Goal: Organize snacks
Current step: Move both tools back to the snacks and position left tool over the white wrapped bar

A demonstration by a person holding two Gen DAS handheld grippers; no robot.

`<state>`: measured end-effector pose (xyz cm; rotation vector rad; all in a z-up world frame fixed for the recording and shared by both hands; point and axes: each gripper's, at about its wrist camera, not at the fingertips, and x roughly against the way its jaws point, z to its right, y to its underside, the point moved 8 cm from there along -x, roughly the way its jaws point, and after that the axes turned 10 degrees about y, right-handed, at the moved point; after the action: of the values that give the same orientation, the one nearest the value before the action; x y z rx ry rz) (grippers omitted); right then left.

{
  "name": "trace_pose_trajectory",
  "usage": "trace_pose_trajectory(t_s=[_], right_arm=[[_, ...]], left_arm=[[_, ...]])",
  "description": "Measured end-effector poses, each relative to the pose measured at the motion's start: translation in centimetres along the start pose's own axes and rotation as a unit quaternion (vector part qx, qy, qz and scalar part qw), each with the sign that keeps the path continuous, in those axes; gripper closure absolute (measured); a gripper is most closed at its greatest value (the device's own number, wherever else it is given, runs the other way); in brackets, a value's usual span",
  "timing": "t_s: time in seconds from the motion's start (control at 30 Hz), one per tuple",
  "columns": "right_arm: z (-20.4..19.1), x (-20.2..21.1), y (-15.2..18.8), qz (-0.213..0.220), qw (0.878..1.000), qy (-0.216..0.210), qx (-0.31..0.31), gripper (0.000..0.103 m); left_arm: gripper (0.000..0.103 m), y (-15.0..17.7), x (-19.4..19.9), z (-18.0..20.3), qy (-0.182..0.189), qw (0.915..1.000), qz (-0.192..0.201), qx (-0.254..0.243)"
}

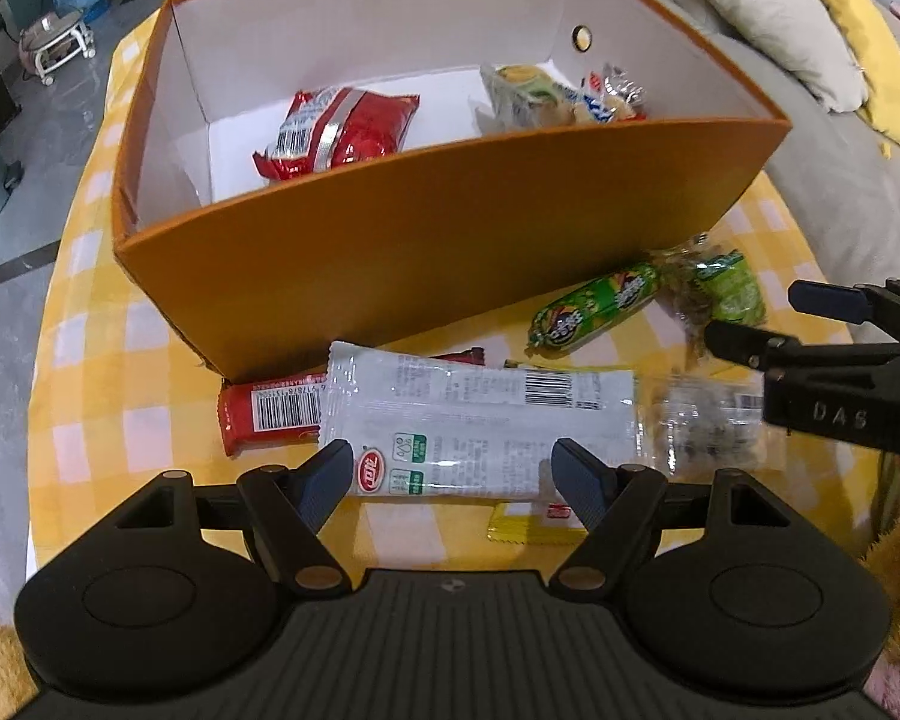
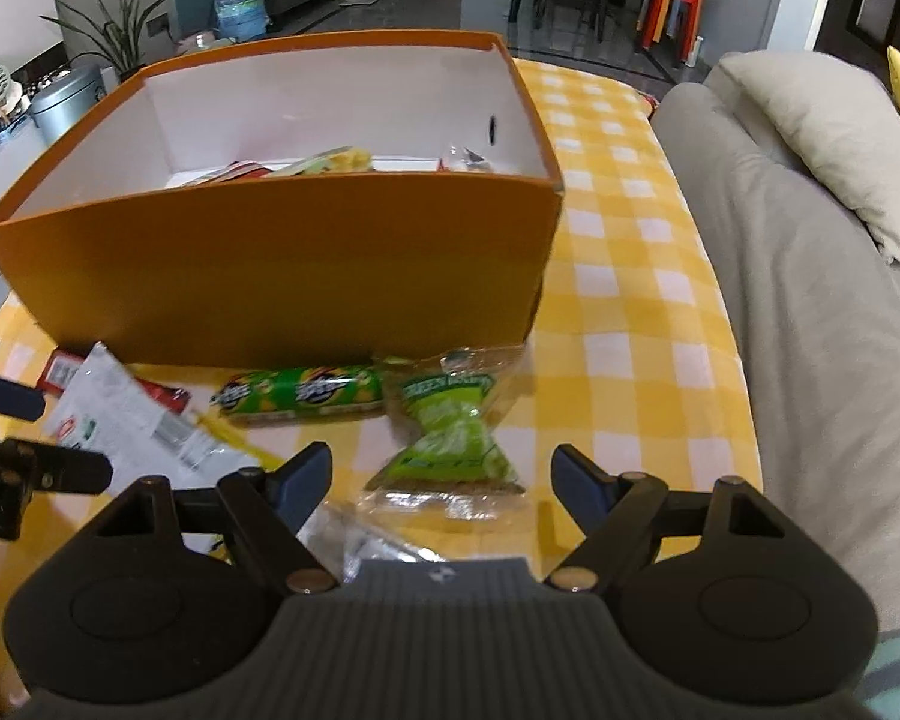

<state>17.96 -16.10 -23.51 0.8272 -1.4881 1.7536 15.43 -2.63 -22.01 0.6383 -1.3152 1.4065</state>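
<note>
An orange box [image 1: 450,252] with a white inside stands on the yellow checked cloth [image 1: 84,324]. A red packet [image 1: 342,132] and a yellow-green packet [image 1: 528,93] lie in it. In front of the box lie a long white packet [image 1: 480,420], a red bar [image 1: 264,420], a green sausage [image 1: 594,306] and a green clear-wrapped snack [image 2: 450,444]. My left gripper [image 1: 453,468] is open, its fingers on either side of the white packet's near end. My right gripper [image 2: 441,471] is open over the green snack, pads apart from it.
A grey sofa [image 2: 810,330] with beige and yellow cushions runs along the table's right side. A yellow packet [image 1: 528,525] and a clear packet [image 1: 702,426] lie near the white one. A water bottle [image 2: 240,3] and a plant stand beyond the table.
</note>
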Motion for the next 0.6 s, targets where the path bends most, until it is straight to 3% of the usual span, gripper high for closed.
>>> trace_pose_trajectory(t_s=[0.13, 0.37, 0.47, 0.53, 0.6], right_arm=[[0.0, -0.9, 0.0, -0.011, 1.000, -0.008, 0.002, 0.046], [0.1, -1.4, 0.1, -0.011, 1.000, -0.002, 0.007, 0.064], [0.1, -1.0, 0.0, -0.008, 1.000, -0.003, 0.007, 0.070], [0.1, -0.5, -0.1, -0.006, 1.000, -0.003, 0.009, 0.076], [0.0, 0.1, -0.1, -0.004, 1.000, -0.001, 0.012, 0.079]], left_arm=[[0.014, -0.2, -0.9, -0.6, -0.005, 0.9999, -0.011, 0.006], [0.014, -0.4, -1.7, -0.9, 0.009, 0.9996, -0.016, 0.020], [0.033, -0.4, -1.6, -0.5, 0.024, 0.9993, -0.021, 0.018], [0.051, -0.3, -1.5, -0.3, 0.031, 0.9990, -0.026, 0.018], [0.061, -0.2, -1.4, -0.1, 0.038, 0.9986, -0.034, 0.018]])
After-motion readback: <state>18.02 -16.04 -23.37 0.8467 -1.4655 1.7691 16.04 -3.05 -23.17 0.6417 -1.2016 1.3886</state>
